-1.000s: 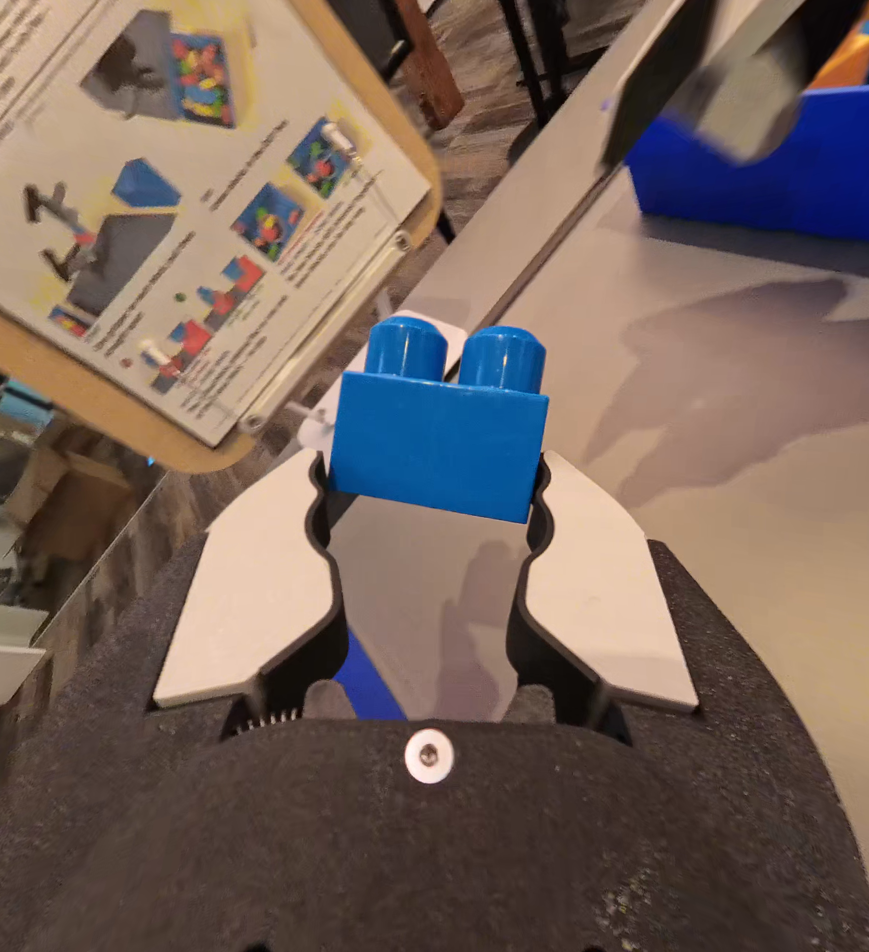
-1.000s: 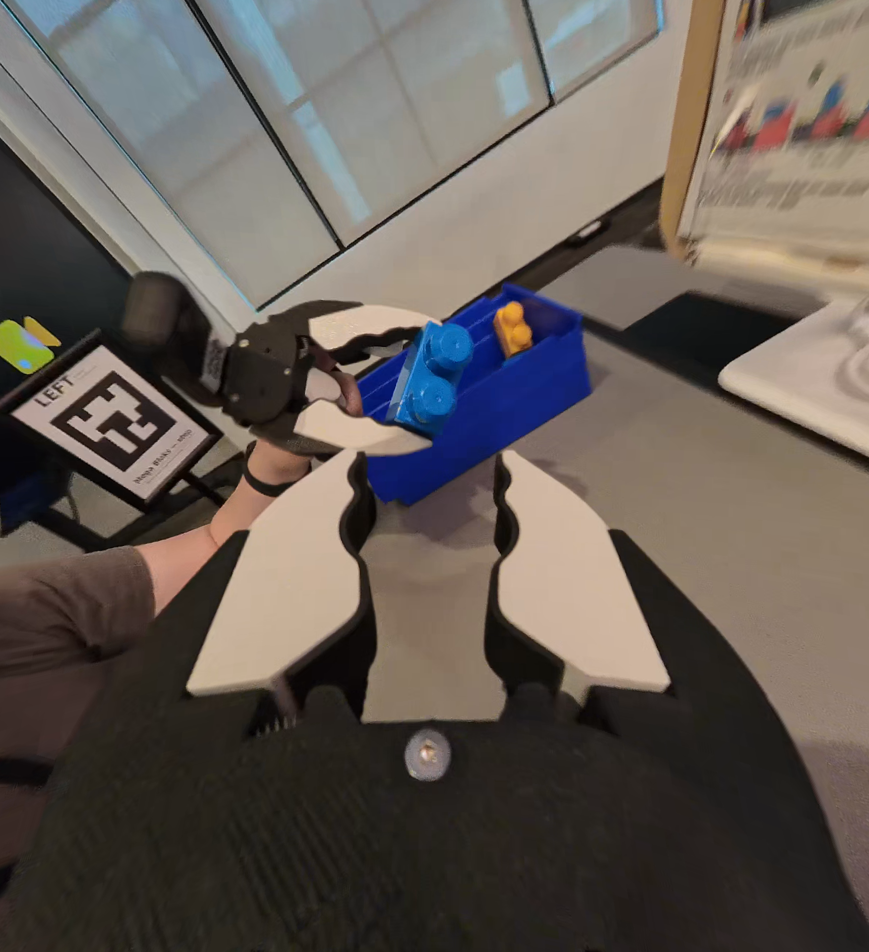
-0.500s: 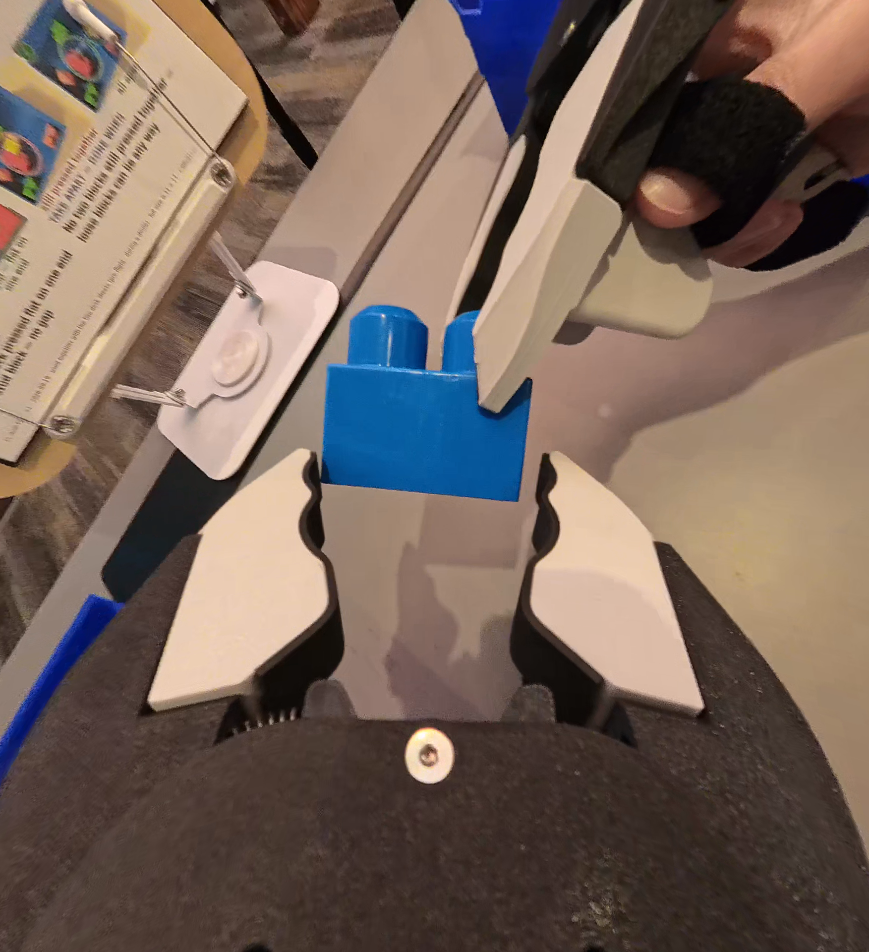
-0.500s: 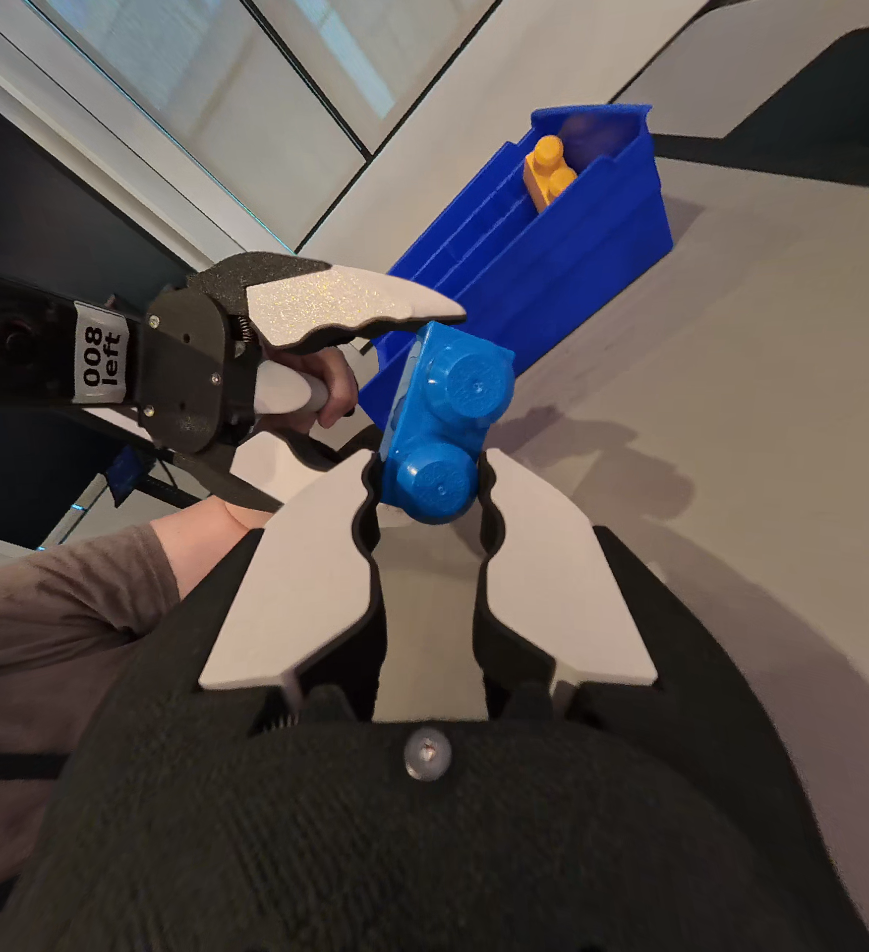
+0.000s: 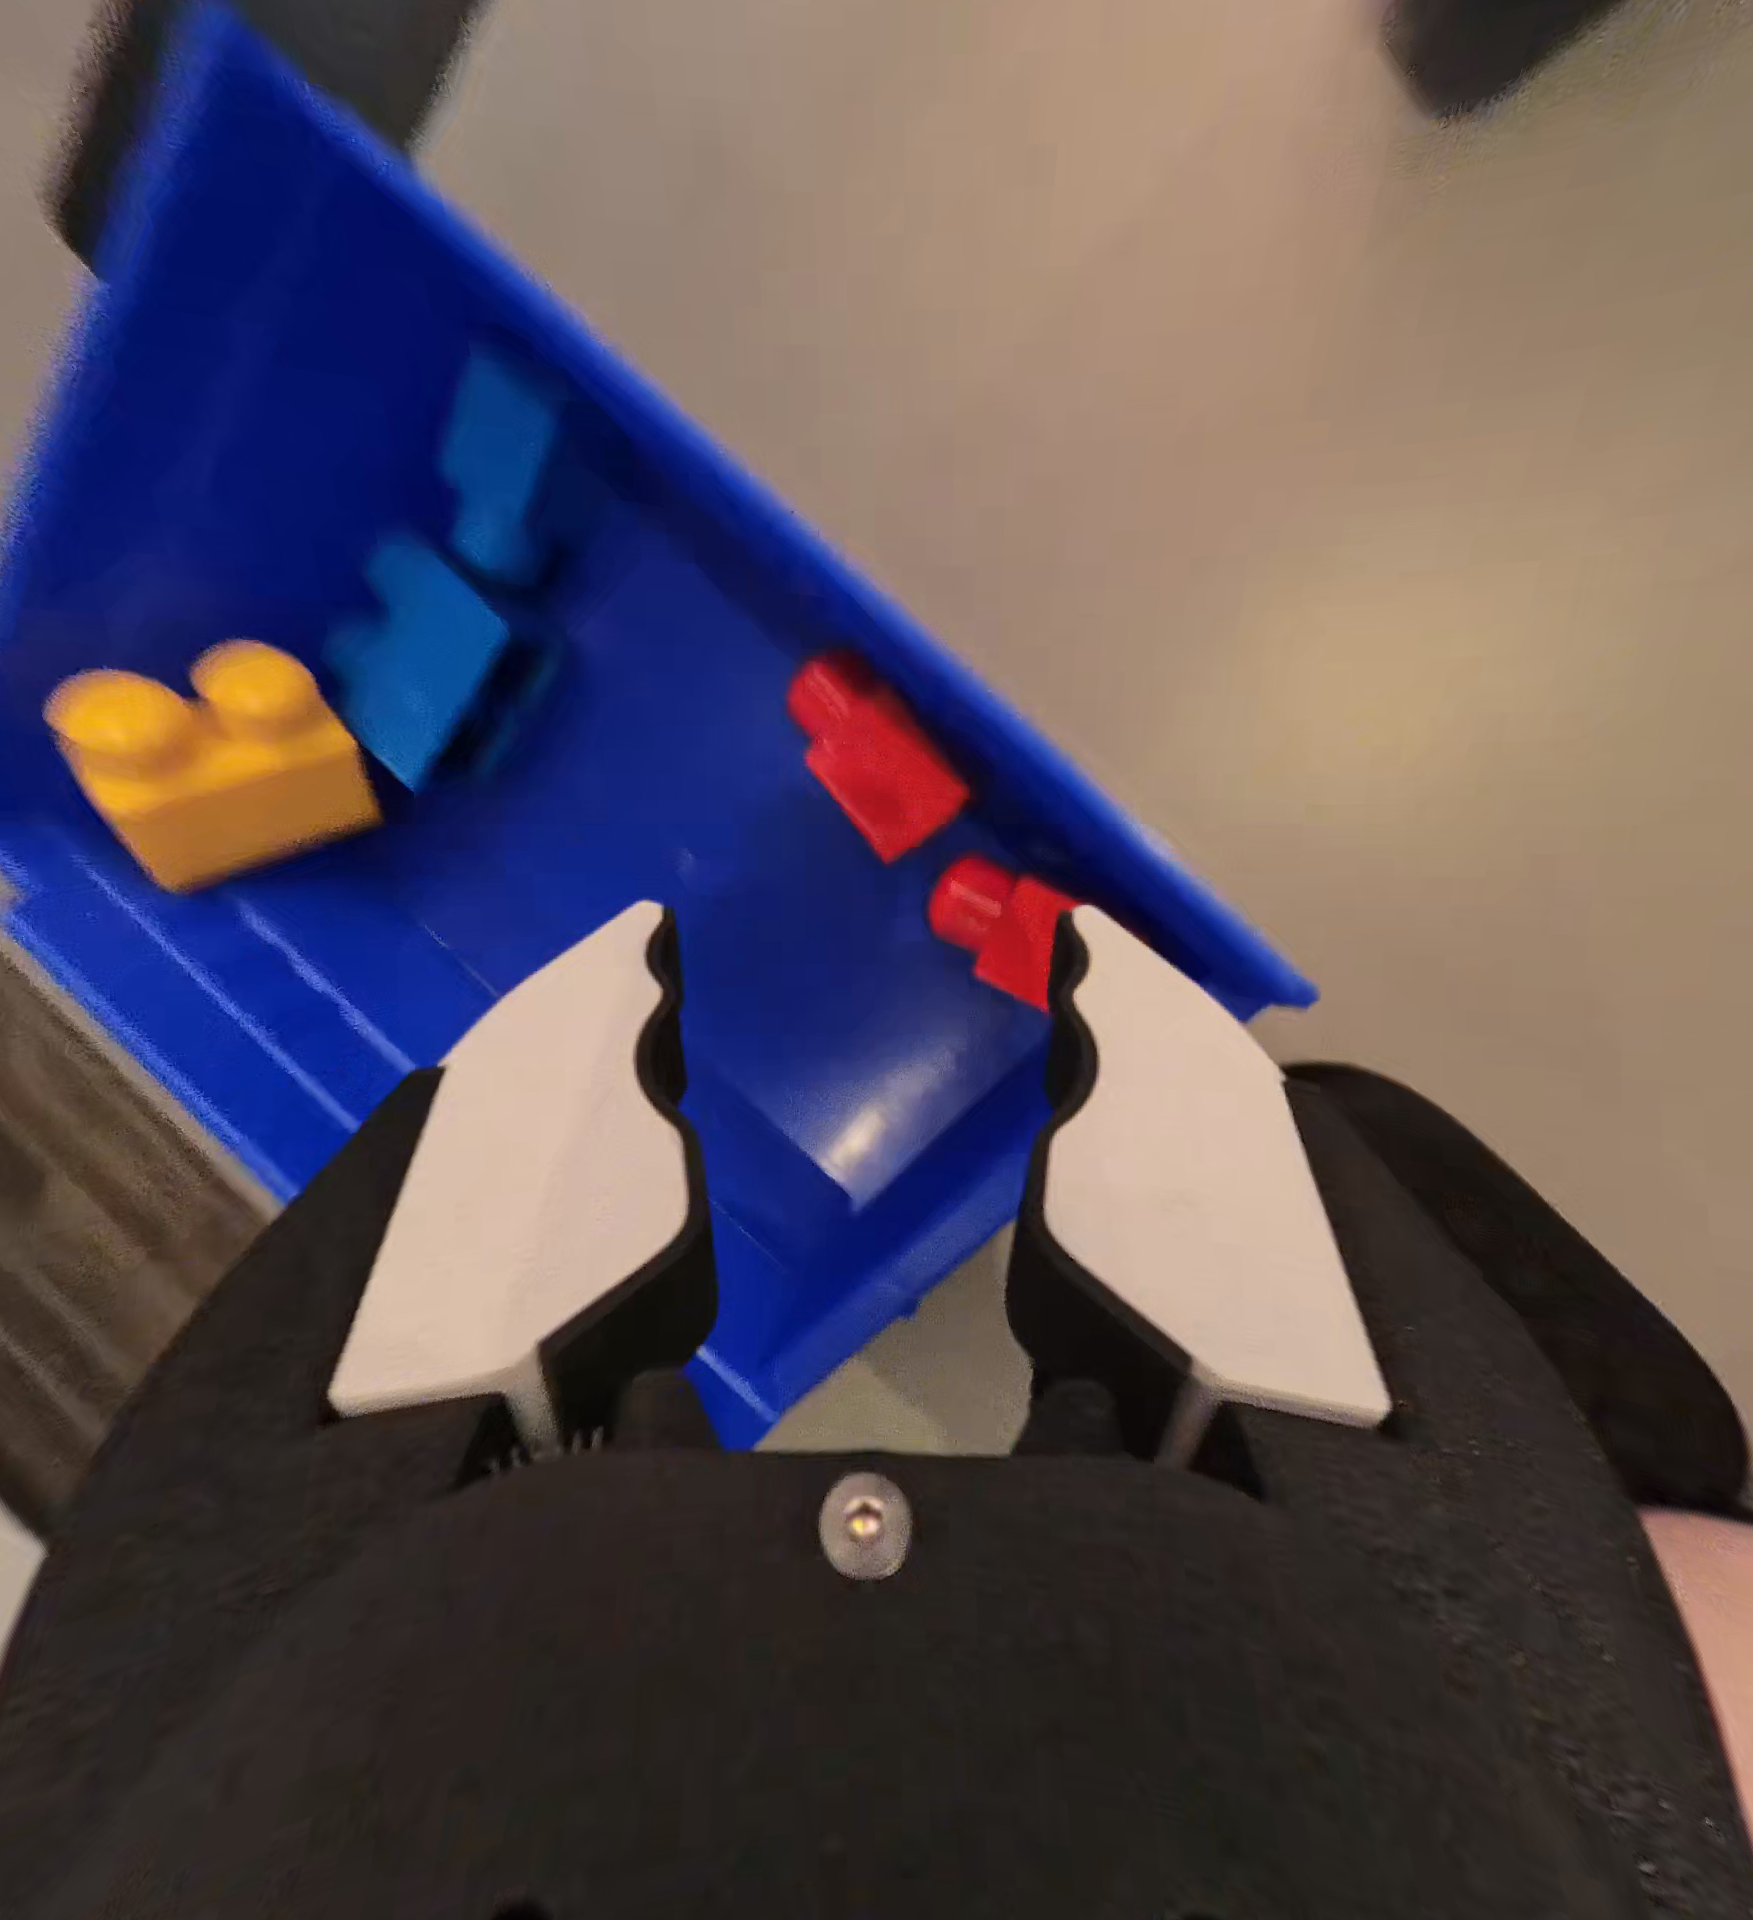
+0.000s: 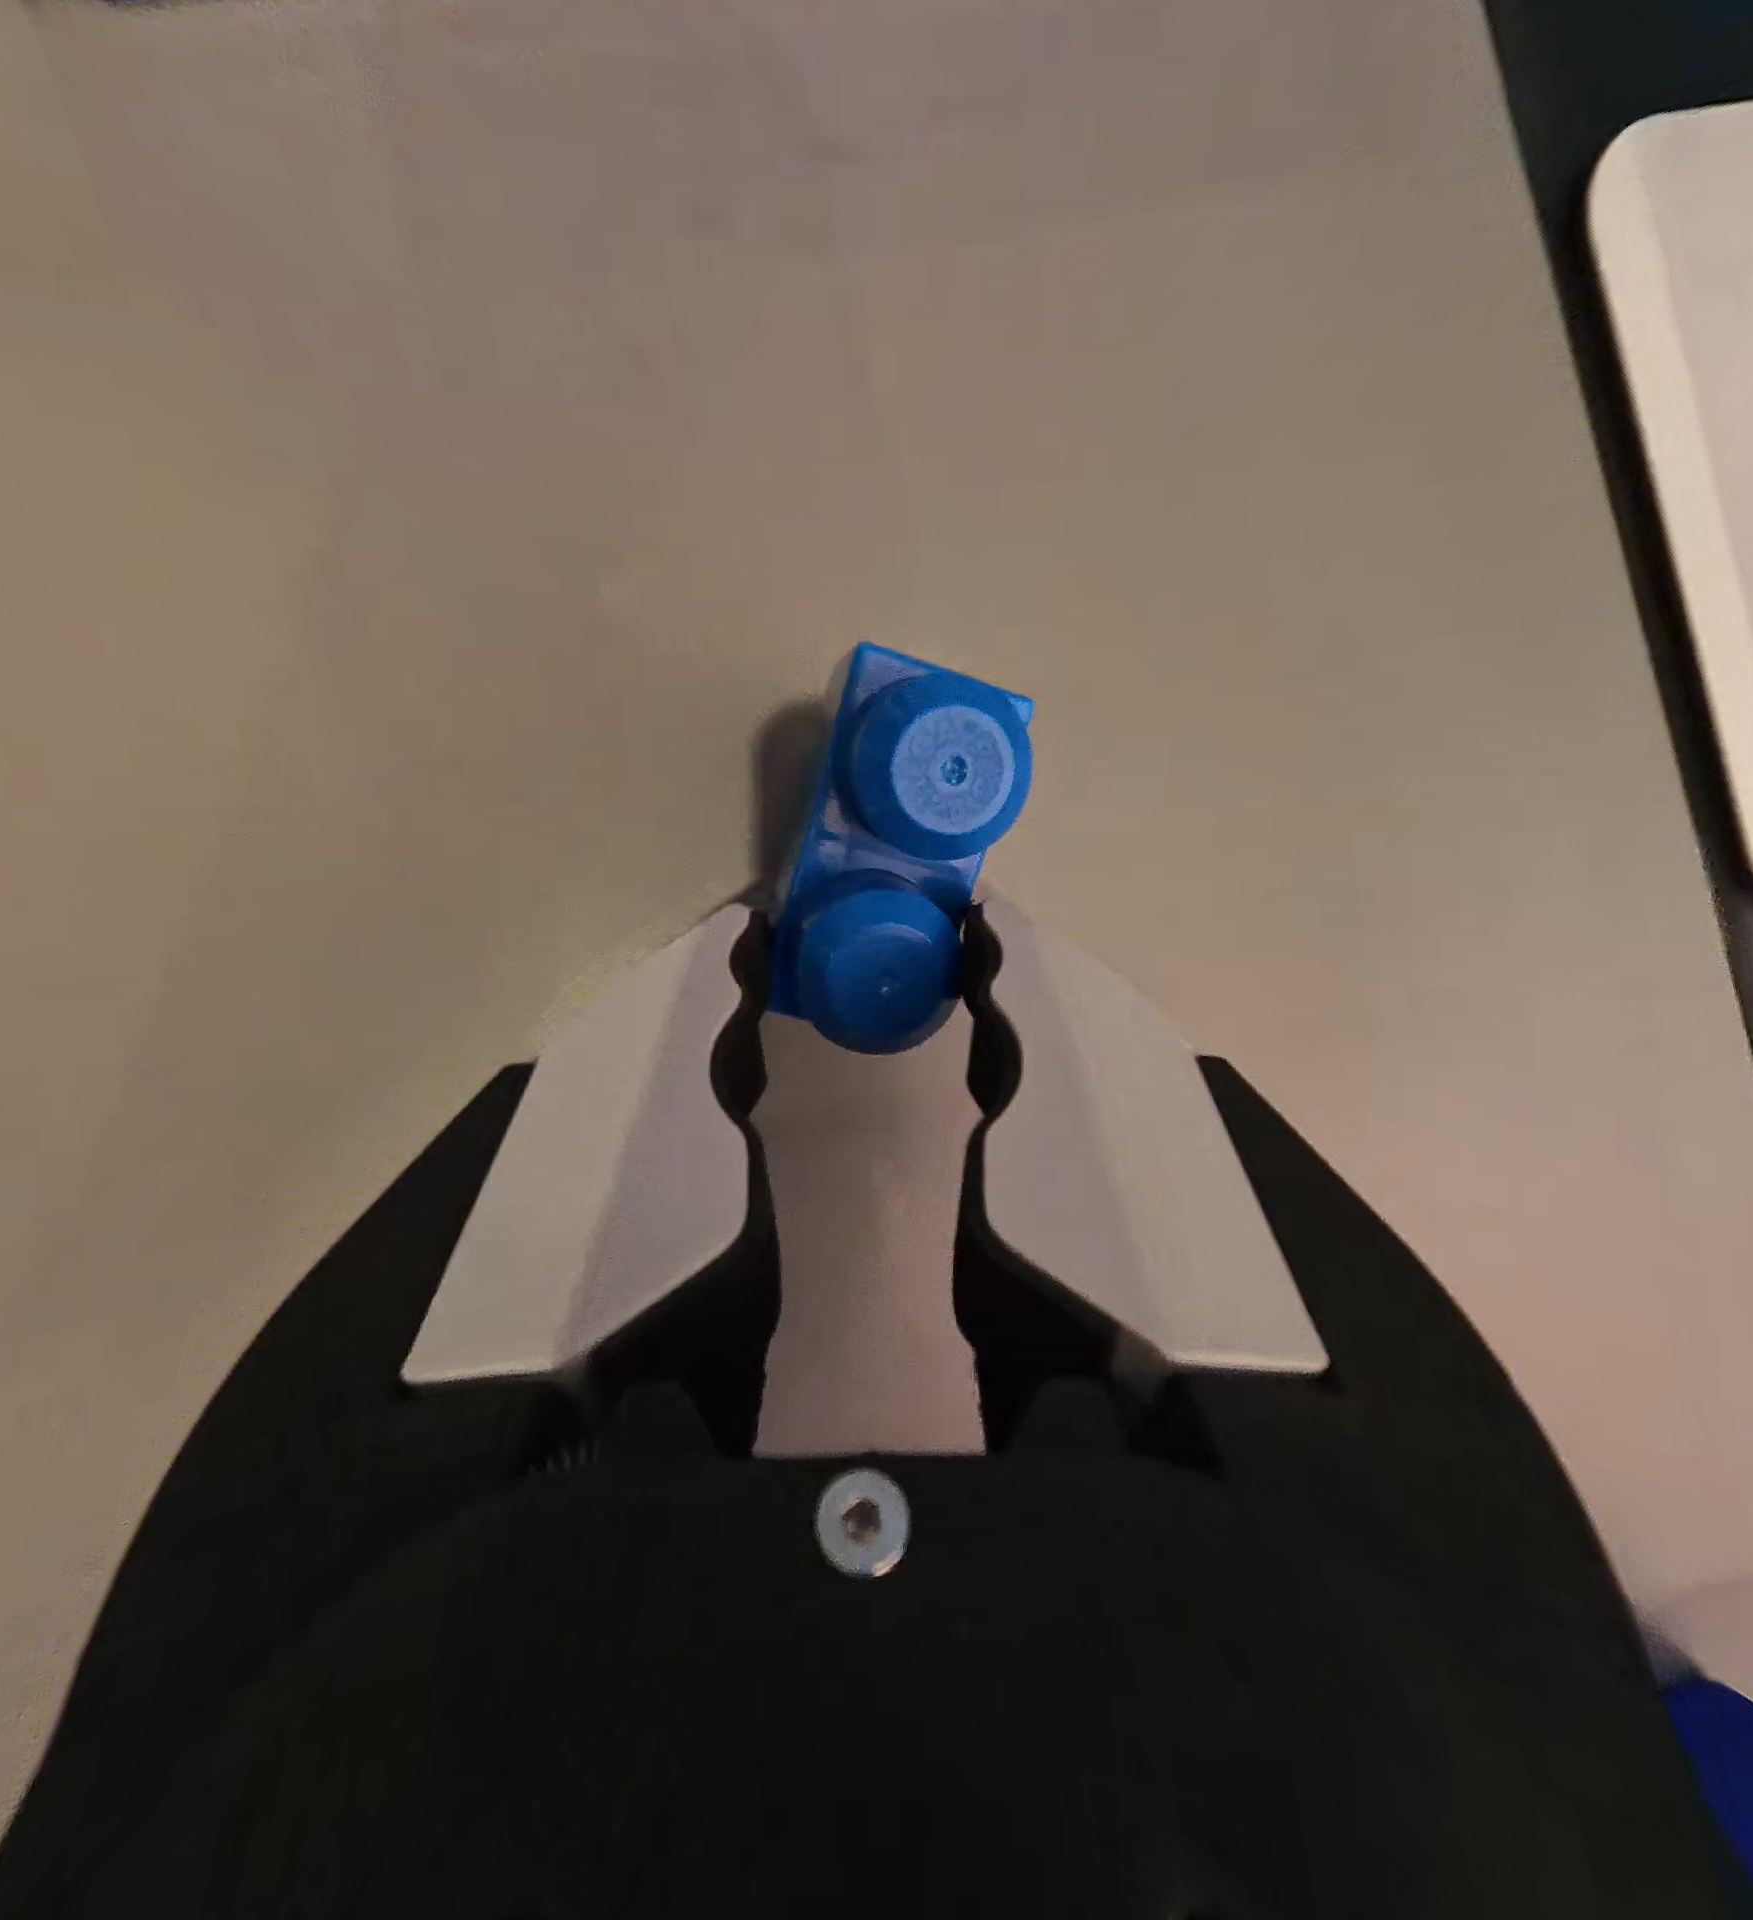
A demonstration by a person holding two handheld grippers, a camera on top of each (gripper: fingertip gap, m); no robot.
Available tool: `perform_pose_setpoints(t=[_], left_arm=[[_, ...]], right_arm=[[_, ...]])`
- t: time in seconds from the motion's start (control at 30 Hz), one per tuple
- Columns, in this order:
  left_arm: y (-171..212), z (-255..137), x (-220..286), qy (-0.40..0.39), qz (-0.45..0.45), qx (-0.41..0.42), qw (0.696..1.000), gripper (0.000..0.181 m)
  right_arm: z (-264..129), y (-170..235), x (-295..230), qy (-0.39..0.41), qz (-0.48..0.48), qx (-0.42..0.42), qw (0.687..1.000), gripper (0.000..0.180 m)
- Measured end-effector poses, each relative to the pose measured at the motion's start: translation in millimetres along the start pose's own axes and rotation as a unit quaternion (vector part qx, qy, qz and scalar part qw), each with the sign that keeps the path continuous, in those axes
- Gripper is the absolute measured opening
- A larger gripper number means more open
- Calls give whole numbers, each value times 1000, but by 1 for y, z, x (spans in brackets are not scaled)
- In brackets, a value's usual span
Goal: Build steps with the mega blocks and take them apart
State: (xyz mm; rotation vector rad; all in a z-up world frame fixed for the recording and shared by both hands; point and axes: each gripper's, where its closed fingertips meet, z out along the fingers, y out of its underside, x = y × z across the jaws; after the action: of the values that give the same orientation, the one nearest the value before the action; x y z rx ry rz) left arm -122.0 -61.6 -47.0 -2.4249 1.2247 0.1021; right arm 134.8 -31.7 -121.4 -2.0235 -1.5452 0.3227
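My right gripper (image 6: 867, 925) is shut on a blue two-stud block (image 6: 908, 821) and holds it over the grey table, studs toward the camera. My left gripper (image 5: 856, 920) is open and empty above a blue bin (image 5: 259, 416). In the bin lie a yellow block (image 5: 217, 769), two blue blocks (image 5: 420, 675) (image 5: 498, 488) and two red blocks (image 5: 877, 753) (image 5: 1002, 925). The nearer red block sits just by my left gripper's right fingertip. The left wrist view is blurred.
The grey table (image 6: 436, 520) spreads under the right gripper. A white stand base (image 6: 1724, 468) lies at the table's right edge. A corner of something blue (image 6: 1745, 1756) shows at the lower right. Dark floor (image 5: 30, 1195) lies past the bin's left side. About 30 cm separates my left fingertips from my right.
The blue block has passed from my left gripper to my right one. My left gripper let go and swung over the blue bin. My right gripper turned down toward the table with the block.
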Motion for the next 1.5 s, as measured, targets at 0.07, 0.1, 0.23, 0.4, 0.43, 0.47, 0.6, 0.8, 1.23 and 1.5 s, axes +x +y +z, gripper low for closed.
perform_pose_setpoints(t=[0.07, 0.1, 0.23, 0.4, 0.43, 0.47, 0.6, 0.8, 1.23, 1.5], left_arm=[[16, 14, -2, 44, -38, -20, 998, 67], [23, 20, -2, 61, -56, -36, 996, 64], [31, 49, -4, 89, -76, -75, 990, 71], [19, 78, -6, 110, -113, -81, 984, 70], [19, 82, -6, 109, -118, -85, 983, 69], [17, 87, -4, 117, -122, -86, 982, 68], [16, 99, -2, 126, -141, -102, 977, 64], [17, 108, -5, 108, -131, -117, 978, 56], [-53, -6, -16, 98, -107, 162, 976, 56], [-167, -55, 86, 36, 25, 318, 947, 56]], right_arm=[[4, 1, 1, 9, -4, -11, 1000, 37], [5, 1, 2, 12, -4, -16, 1000, 37], [10, 2, 3, 21, -9, -23, 999, 37], [13, -1, 4, 25, -7, -19, 999, 37], [12, -1, 5, 32, -7, -17, 999, 37], [10, -3, 8, 44, -9, -13, 999, 37], [-5, -18, 14, 78, -15, 25, 997, 43], [-15, -22, 11, 80, -18, 37, 996, 43], [-53, -56, 9, 63, 12, 149, 987, 42], [-121, -105, -34, -211, 227, 327, 893, 43]])
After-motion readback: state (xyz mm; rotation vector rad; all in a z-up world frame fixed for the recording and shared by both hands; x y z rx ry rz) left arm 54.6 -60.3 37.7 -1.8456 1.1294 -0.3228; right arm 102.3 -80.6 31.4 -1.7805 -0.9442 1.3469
